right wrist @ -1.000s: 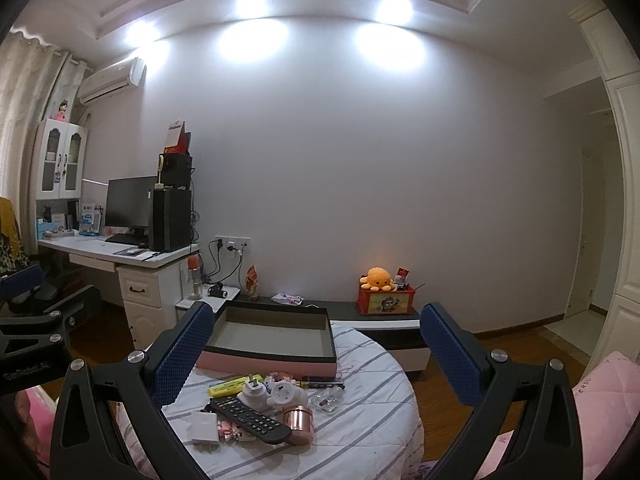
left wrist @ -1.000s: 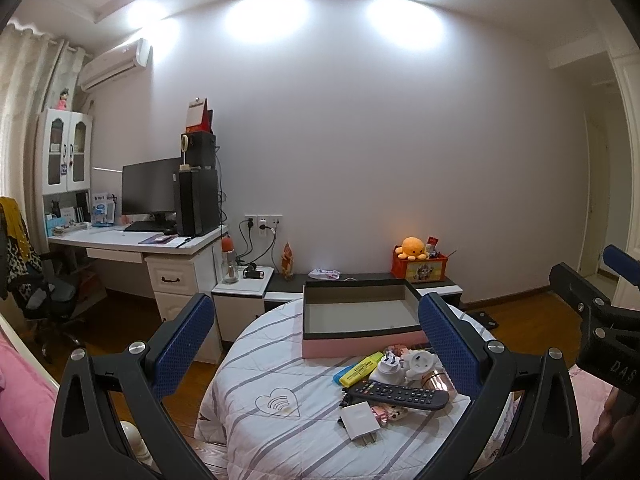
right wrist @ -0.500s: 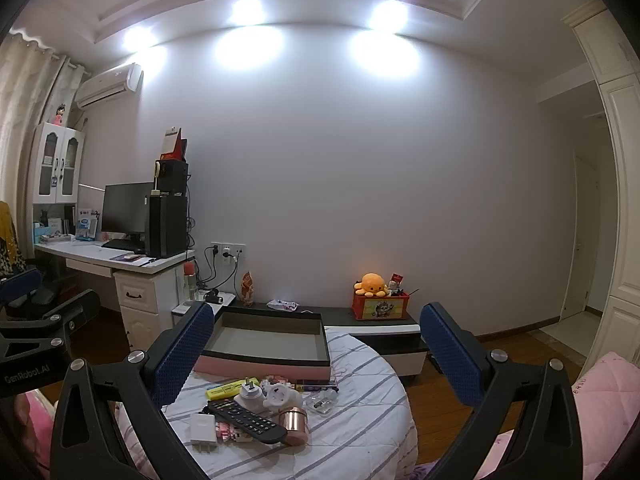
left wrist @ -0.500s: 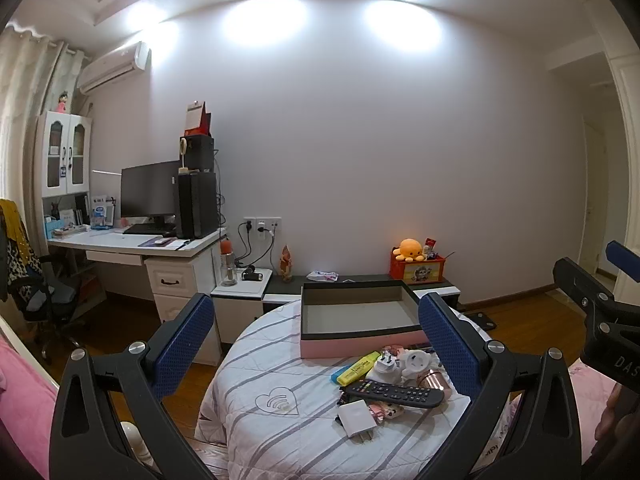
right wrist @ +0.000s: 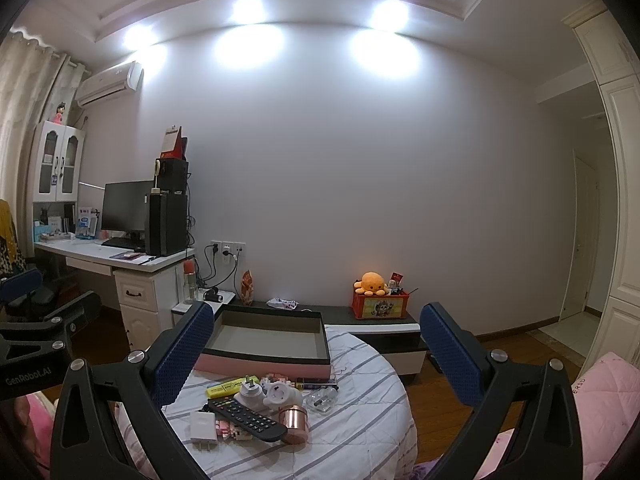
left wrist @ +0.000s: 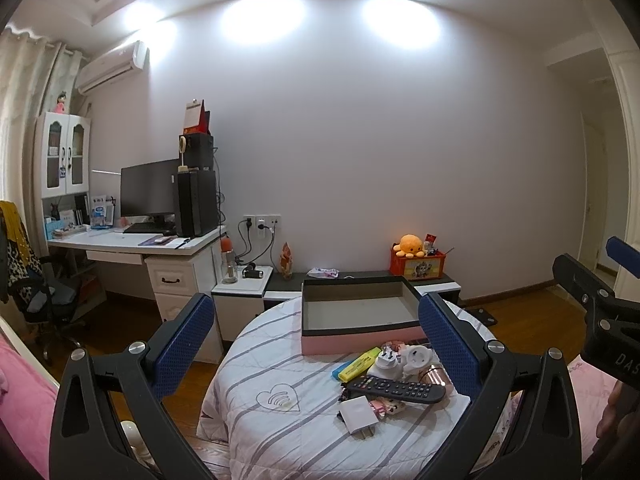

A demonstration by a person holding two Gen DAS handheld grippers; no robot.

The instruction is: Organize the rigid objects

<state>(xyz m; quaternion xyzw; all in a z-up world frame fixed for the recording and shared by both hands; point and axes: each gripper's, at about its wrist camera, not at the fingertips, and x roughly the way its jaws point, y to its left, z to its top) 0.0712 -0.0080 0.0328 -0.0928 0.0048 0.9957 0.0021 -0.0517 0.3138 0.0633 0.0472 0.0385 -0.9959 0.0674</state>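
Observation:
A round table (left wrist: 280,432) (right wrist: 360,440) with a striped white cloth carries a pink box (left wrist: 356,316) (right wrist: 266,340), dark inside and empty. In front of the box lies a pile: a black remote (left wrist: 394,388) (right wrist: 246,419), a yellow highlighter (left wrist: 360,363) (right wrist: 226,388), white plug adapters (left wrist: 414,358) (right wrist: 280,394), a white charger (left wrist: 358,414) (right wrist: 201,427), a copper tin (right wrist: 294,424) and a clear plug (right wrist: 320,398). My left gripper (left wrist: 316,340) is open, held back from the table. My right gripper (right wrist: 316,344) is open too, with nothing between its fingers.
A white desk (left wrist: 132,246) with a monitor (left wrist: 148,188) and a black computer tower stands at the left. A low cabinet (left wrist: 360,280) along the wall holds a red box with an orange plush (left wrist: 410,245). Pink bedding (right wrist: 600,392) lies on the right, an office chair (left wrist: 44,296) at the left.
Both views have shifted slightly; the table and its objects sit a little lower in the frames. Nothing on the table has moved, and both grippers stay open.

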